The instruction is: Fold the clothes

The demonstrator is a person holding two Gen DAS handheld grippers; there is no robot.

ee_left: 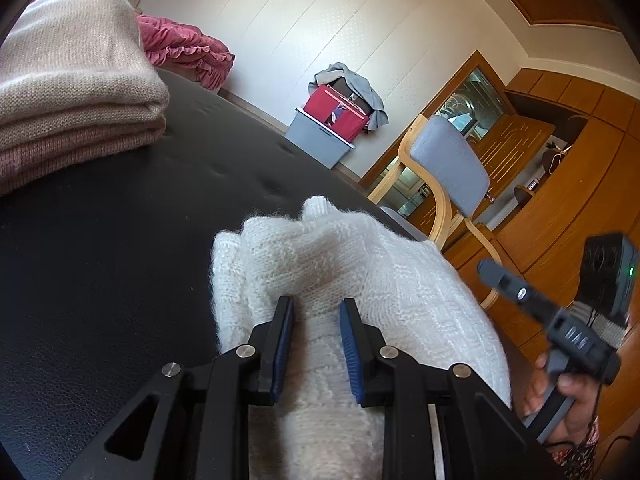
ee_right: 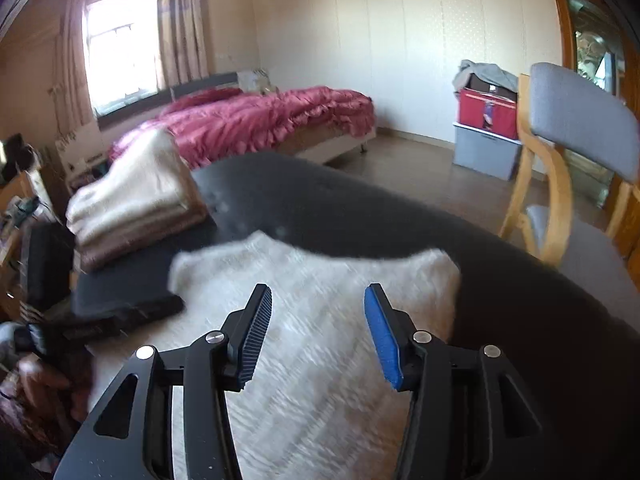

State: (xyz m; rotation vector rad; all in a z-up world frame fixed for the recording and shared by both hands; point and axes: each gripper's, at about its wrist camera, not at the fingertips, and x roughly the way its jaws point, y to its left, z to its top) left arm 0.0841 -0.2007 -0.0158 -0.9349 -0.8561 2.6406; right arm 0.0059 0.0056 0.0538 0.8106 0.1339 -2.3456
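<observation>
A white fuzzy knit sweater (ee_left: 344, 272) lies folded and bunched on the black table (ee_left: 120, 240); it also shows in the right wrist view (ee_right: 320, 320). My left gripper (ee_left: 316, 306) is open right over the sweater, its blue pads apart with knit showing between them. My right gripper (ee_right: 318, 294) is open above the sweater, holding nothing; it appears in the left wrist view (ee_left: 496, 276) at the right, off the table edge. A stack of folded beige and pink knitwear (ee_left: 76, 92) sits at the far left, seen too in the right wrist view (ee_right: 136, 208).
A grey chair with a wooden frame (ee_right: 576, 120) stands beyond the table's right edge. A bed with a magenta cover (ee_right: 264, 120) is at the back. A grey bin with a red box (ee_right: 486, 136) stands by the wall. A dark flat object (ee_right: 124, 288) lies left of the sweater.
</observation>
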